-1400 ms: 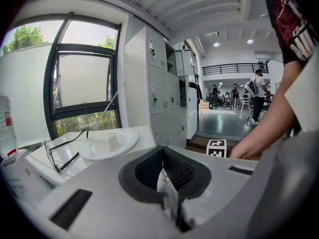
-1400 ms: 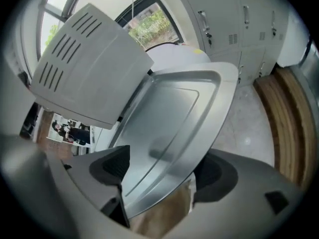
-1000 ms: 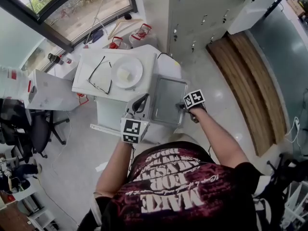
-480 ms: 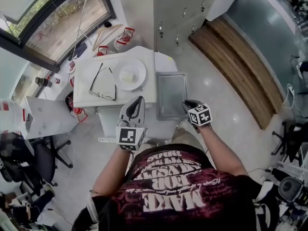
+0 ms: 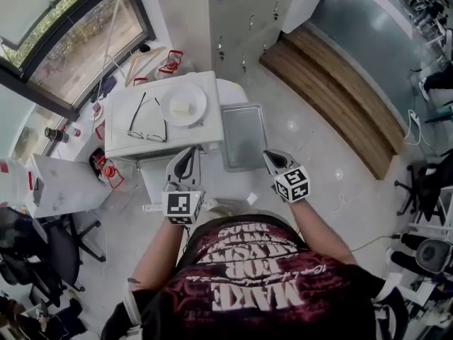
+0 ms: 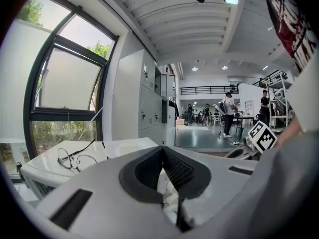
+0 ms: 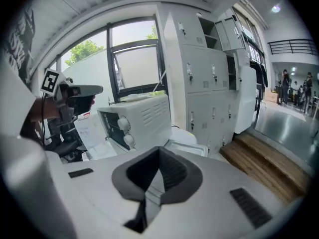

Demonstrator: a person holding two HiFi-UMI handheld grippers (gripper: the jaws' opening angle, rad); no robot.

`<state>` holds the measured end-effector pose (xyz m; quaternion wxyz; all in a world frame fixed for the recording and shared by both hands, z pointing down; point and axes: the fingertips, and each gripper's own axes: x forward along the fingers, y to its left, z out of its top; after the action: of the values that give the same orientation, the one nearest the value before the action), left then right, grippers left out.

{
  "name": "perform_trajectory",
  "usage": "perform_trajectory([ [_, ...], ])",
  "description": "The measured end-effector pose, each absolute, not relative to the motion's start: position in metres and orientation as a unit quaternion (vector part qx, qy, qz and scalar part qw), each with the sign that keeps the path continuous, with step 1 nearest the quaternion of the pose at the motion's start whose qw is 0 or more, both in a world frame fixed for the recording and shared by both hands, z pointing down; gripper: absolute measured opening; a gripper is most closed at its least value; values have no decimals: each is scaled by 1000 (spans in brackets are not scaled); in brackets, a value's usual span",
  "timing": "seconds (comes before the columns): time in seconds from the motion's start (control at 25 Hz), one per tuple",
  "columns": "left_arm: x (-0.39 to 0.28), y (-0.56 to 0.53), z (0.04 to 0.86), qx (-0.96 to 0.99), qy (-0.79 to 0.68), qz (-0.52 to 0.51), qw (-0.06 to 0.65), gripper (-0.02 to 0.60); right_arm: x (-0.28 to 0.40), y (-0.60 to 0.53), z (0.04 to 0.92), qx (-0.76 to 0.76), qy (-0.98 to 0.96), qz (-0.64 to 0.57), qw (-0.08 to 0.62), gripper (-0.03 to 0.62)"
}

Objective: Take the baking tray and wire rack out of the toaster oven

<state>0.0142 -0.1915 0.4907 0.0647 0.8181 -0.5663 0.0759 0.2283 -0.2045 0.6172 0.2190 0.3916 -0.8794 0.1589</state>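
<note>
Grey metal baking tray point(image 5: 243, 134) sits out on the surface, right of the white toaster oven point(image 5: 202, 129). Right gripper point(image 5: 270, 156) just clenched empty, left gripper point(image 5: 187, 154) clenched empty too. Unseen wire rack next, I'd judge: pull it level.

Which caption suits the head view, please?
Left gripper and right gripper, shut and empty, hover near baking tray beside toaster oven.

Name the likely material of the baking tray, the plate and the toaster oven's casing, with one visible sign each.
Baking tray: probably metal, dull grey with a soft sheen.
Plate: likely glazed ceramic, possibly plastic; smooth, glossy white.
Toaster oven casing: apparently white-painted sheet metal, with punched vent slots.
</note>
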Motion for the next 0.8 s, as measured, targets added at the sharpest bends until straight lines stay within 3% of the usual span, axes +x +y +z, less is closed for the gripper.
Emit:
perform_trajectory([
  [0.44, 32, -94, 475, 793, -601, 74, 65, 6, 219, -112, 516, 306, -944, 61, 111, 3],
  [0.8, -6, -15, 471, 750, -653, 83, 62, 6, 205, -50, 504, 302, -947, 46, 102, 3],
])
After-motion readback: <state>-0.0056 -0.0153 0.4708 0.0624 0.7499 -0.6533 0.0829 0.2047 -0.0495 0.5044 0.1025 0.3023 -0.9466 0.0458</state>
